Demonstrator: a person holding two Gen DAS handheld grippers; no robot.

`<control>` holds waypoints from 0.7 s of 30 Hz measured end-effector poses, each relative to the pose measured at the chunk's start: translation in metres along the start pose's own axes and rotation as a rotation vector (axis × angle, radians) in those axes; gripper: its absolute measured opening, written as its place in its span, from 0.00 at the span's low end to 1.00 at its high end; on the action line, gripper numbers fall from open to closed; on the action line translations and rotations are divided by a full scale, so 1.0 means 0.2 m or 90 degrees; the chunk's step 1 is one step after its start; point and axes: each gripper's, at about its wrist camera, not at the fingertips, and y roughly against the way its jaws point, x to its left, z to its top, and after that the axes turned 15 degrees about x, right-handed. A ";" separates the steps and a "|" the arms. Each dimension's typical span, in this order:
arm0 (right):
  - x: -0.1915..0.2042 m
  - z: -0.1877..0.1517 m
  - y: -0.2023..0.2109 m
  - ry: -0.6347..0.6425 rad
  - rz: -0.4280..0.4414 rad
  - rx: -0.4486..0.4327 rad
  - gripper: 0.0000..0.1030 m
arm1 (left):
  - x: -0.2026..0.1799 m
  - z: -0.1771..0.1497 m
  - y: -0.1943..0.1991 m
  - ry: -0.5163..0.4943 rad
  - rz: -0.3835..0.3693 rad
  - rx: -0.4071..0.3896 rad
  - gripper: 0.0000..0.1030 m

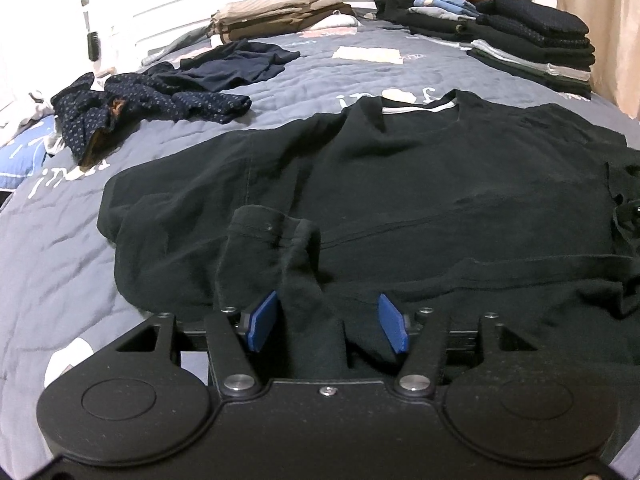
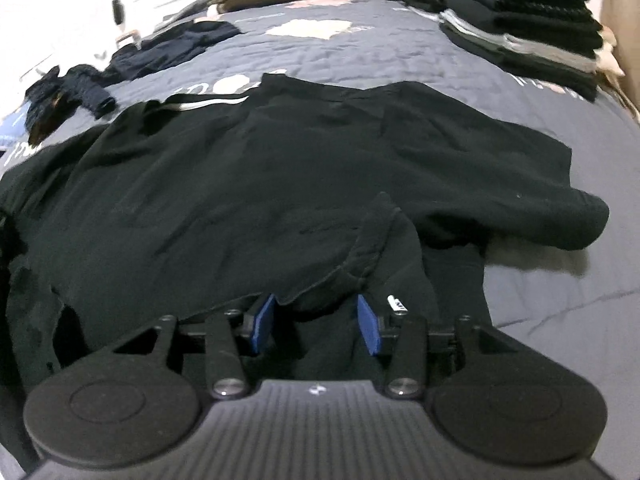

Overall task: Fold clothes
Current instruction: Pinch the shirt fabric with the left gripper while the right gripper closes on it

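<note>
The quilted grey bedspread (image 1: 312,76) carries a black T-shirt (image 1: 400,168) spread flat, neckline farthest from both claws. Its soft, wrinkled hem bunches up between each set of blue pads: left gripper (image 1: 326,326) and right gripper (image 2: 318,322) both stand parted, fabric lying loosely between.

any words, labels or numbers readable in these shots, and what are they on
"in" in white letters on the grey bedspread, left of the black t-shirt; the rest is cut off.
More white lettering on the bedspread just beyond the shirt's collar: partly hidden, not readable.
White tag on the shirt by the right gripper: too small and blurred to read.
Nothing readable on the folded stack.
</note>
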 end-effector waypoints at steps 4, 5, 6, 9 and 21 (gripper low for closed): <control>-0.05 0.03 0.02 -0.048 0.041 -0.003 0.44 | 0.00 0.00 0.00 -0.002 0.000 0.000 0.54; -0.07 0.03 0.02 -0.061 0.050 -0.002 0.44 | 0.00 0.00 0.00 -0.001 0.000 0.001 0.54; -0.08 0.04 0.01 -0.073 0.057 0.001 0.44 | 0.00 0.00 0.00 -0.001 -0.001 0.001 0.54; -0.11 0.06 -0.03 -0.100 0.069 0.005 0.43 | 0.00 0.00 0.00 -0.004 0.001 0.000 0.54; -0.23 0.10 0.07 -0.214 0.124 -0.101 0.02 | 0.03 0.00 -0.02 0.001 0.004 -0.010 0.15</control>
